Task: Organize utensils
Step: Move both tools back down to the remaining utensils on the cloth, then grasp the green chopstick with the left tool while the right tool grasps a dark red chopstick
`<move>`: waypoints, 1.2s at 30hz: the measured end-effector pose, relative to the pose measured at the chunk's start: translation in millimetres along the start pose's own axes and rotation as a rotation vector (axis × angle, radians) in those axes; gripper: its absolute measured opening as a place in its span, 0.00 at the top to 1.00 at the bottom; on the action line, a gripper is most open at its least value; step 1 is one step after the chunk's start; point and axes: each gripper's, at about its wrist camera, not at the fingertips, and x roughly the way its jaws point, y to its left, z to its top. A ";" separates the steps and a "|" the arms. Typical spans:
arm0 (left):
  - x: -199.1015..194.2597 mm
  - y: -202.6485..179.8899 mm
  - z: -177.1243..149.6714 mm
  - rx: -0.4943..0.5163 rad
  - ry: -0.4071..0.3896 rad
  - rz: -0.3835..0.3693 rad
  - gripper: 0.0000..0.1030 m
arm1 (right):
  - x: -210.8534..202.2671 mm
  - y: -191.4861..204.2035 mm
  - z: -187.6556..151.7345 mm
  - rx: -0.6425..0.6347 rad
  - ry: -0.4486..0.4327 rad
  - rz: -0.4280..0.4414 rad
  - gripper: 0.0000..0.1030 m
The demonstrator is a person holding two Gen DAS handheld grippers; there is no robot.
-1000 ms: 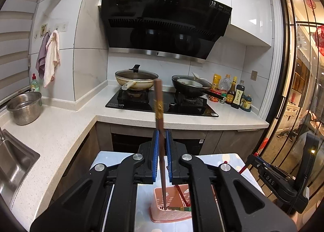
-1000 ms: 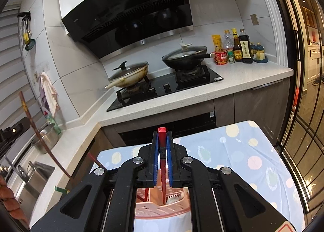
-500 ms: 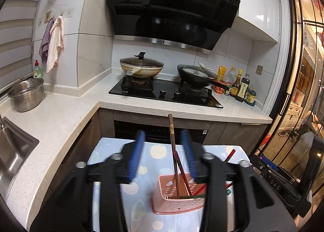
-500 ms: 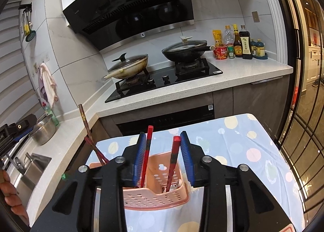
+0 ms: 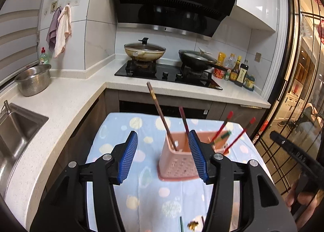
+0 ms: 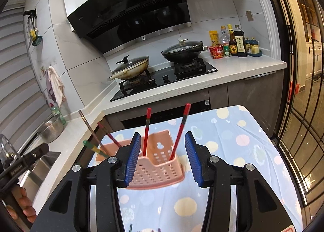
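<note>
Both sets of jaws have just been opening and stand spread, ribbed blue pads gripping nothing: left gripper (image 5: 163,156), right gripper (image 6: 162,158). Beyond them the perforated pink plastic basket (image 6: 156,173) holds slim chopsticks (image 6: 146,130) leaning upright, perhaps lacquered. It stands on a dotted blue tablecloth (image 6: 232,151) before a speckled stone counter (image 5: 60,98).

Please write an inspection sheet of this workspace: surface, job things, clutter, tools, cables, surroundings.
Surface: table under a blue dotted cloth.
Job's things: pink holder on the cloth; two red chopsticks stand in its right part, a brown chopstick and more in the left.
Clutter: small utensil ends at the near cloth edge, unclear.
Tools: left tool and right tool open, jaws just opened, gripping nothing.
Cables: nothing seen.
Surroundings: hob with two lidded pans, sauce bottles, steel bowl, sink.
</note>
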 end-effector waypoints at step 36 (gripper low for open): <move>-78.6 -12.9 -251.4 0.012 0.421 -0.032 0.48 | -119.1 -2.0 -267.3 -0.054 0.407 -0.040 0.56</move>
